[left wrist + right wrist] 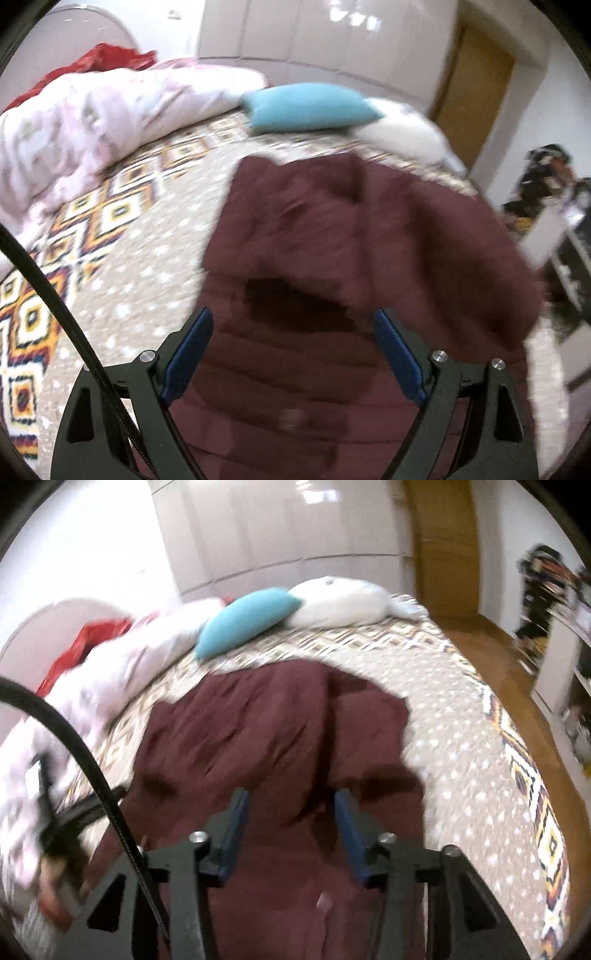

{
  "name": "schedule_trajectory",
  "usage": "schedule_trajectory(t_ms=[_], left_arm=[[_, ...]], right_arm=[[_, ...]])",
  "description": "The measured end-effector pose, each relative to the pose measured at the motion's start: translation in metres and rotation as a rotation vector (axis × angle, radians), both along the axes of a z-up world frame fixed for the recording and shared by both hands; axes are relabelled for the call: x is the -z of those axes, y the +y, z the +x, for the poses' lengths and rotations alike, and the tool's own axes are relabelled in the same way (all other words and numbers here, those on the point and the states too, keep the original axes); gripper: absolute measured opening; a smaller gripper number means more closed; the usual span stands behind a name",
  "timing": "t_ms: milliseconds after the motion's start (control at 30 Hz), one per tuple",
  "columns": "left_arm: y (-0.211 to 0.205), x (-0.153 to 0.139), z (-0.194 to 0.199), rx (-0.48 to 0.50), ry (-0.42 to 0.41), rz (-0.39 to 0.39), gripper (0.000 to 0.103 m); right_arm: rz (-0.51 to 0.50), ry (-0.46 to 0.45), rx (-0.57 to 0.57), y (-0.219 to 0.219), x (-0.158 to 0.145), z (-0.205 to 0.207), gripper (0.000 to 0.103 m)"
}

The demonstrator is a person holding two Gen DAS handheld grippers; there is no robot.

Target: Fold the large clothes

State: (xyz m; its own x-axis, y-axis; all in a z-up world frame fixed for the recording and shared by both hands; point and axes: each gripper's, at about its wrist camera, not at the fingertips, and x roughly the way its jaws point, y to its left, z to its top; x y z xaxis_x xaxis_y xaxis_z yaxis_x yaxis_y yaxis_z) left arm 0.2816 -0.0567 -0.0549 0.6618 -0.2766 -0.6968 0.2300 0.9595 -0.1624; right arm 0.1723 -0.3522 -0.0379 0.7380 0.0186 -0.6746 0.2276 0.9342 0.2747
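Observation:
A large maroon quilted garment (351, 240) lies spread on the patterned bedspread (147, 236). My left gripper (293, 321) is open, its blue-padded fingers wide apart just above the near part of the garment. The garment also shows in the right wrist view (258, 731). My right gripper (291, 801) is open above the garment's near end, with nothing between its fingers. The left gripper appears blurred at the left edge of the right wrist view (55, 812).
A pink quilt (74, 129) and red cloth (99, 59) lie at the left of the bed. A blue pillow (306, 107) and white pillow (402, 133) lie at the far end. The wooden floor (517, 686) and shelving (565, 657) are to the right.

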Motion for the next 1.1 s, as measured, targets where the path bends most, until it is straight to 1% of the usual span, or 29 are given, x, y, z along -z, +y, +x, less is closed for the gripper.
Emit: schedule_trajectory(t_ms=[33, 67, 100, 133, 200, 233, 267, 300, 333, 367, 400, 433, 500, 533, 600, 633, 667, 733, 767, 833, 900, 967, 1000, 1033, 1067, 1100], left_arm=[[-0.011, -0.009, -0.001, 0.048, 0.003, -0.032, 0.088], [-0.02, -0.015, 0.0, 0.084, 0.012, -0.052, 0.088], [-0.034, -0.02, 0.003, 0.133, 0.031, -0.079, 0.088], [-0.05, -0.023, 0.008, 0.183, 0.059, -0.102, 0.088], [-0.078, -0.022, 0.021, 0.272, 0.119, -0.121, 0.088], [-0.095, -0.019, 0.028, 0.313, 0.151, -0.116, 0.088], [-0.106, -0.017, 0.031, 0.32, 0.157, -0.101, 0.088], [-0.118, -0.014, 0.035, 0.312, 0.147, -0.069, 0.087], [-0.127, -0.012, 0.038, 0.305, 0.141, -0.032, 0.072], [-0.136, -0.009, 0.04, 0.301, 0.143, 0.027, 0.052], [-0.141, -0.005, 0.043, 0.287, 0.156, 0.102, 0.016], [-0.14, -0.002, 0.046, 0.243, 0.157, 0.164, 0.013], [-0.127, 0.002, 0.051, 0.163, 0.112, 0.215, 0.014], [-0.116, 0.008, 0.056, 0.119, 0.119, 0.235, 0.014], [-0.099, 0.022, 0.069, 0.07, 0.17, 0.226, 0.014], [-0.089, 0.033, 0.076, 0.062, 0.207, 0.194, 0.015], [-0.086, 0.039, 0.078, 0.06, 0.223, 0.175, 0.016], [-0.078, 0.052, 0.08, 0.062, 0.237, 0.122, 0.021], [-0.079, 0.054, 0.081, 0.062, 0.233, 0.114, 0.022], [-0.081, 0.059, 0.078, 0.07, 0.214, 0.107, 0.022], [-0.085, 0.061, 0.069, 0.071, 0.195, 0.115, 0.022], [-0.088, 0.06, 0.064, 0.07, 0.174, 0.122, 0.023], [-0.089, 0.061, 0.065, 0.075, 0.173, 0.117, 0.024], [-0.087, 0.058, 0.063, 0.083, 0.18, 0.101, 0.026], [-0.086, 0.053, 0.061, 0.087, 0.187, 0.086, 0.027], [-0.083, 0.048, 0.058, 0.091, 0.192, 0.066, 0.027]], right_arm=[[0.007, 0.004, 0.041, -0.007, 0.004, 0.008, 0.053], [0.044, 0.01, 0.067, -0.016, 0.011, 0.016, 0.053], [0.079, 0.013, 0.071, -0.02, 0.013, 0.021, 0.053], [0.139, 0.018, 0.071, -0.025, 0.021, 0.026, 0.053], [0.161, 0.018, 0.067, -0.026, 0.027, 0.026, 0.053], [0.152, 0.018, 0.064, -0.024, 0.027, 0.024, 0.053], [0.139, 0.017, 0.06, -0.022, 0.028, 0.024, 0.053], [0.126, 0.017, 0.055, -0.02, 0.029, 0.024, 0.053], [0.116, 0.019, 0.052, -0.017, 0.03, 0.021, 0.053], [0.106, 0.026, 0.047, -0.016, 0.031, 0.02, 0.053], [0.102, 0.029, 0.045, -0.015, 0.031, 0.019, 0.053], [0.096, 0.028, 0.04, -0.016, 0.031, 0.018, 0.053], [0.092, 0.013, 0.033, -0.017, 0.028, 0.018, 0.053], [0.098, 0.005, 0.028, -0.019, 0.028, 0.02, 0.053], [0.146, -0.014, 0.009, -0.02, 0.027, 0.027, 0.053], [0.19, -0.016, -0.006, -0.02, 0.029, 0.035, 0.05], [0.234, -0.017, -0.021, -0.018, 0.032, 0.043, 0.044], [0.317, -0.015, -0.053, -0.014, 0.038, 0.061, 0.039], [0.342, -0.014, -0.065, -0.011, 0.04, 0.068, 0.035], [0.4, -0.005, -0.101, -0.002, 0.048, 0.085, 0.03], [0.459, 0.018, -0.134, 0.008, 0.059, 0.103, 0.029], [0.451, 0.069, -0.141, 0.016, 0.072, 0.116, 0.029], [0.386, 0.13, -0.118, 0.021, 0.082, 0.124, 0.029], [0.294, 0.189, -0.075, 0.024, 0.094, 0.131, 0.029], [0.247, 0.218, -0.055, 0.024, 0.101, 0.134, 0.029], [0.223, 0.242, -0.05, 0.024, 0.111, 0.138, 0.028]])
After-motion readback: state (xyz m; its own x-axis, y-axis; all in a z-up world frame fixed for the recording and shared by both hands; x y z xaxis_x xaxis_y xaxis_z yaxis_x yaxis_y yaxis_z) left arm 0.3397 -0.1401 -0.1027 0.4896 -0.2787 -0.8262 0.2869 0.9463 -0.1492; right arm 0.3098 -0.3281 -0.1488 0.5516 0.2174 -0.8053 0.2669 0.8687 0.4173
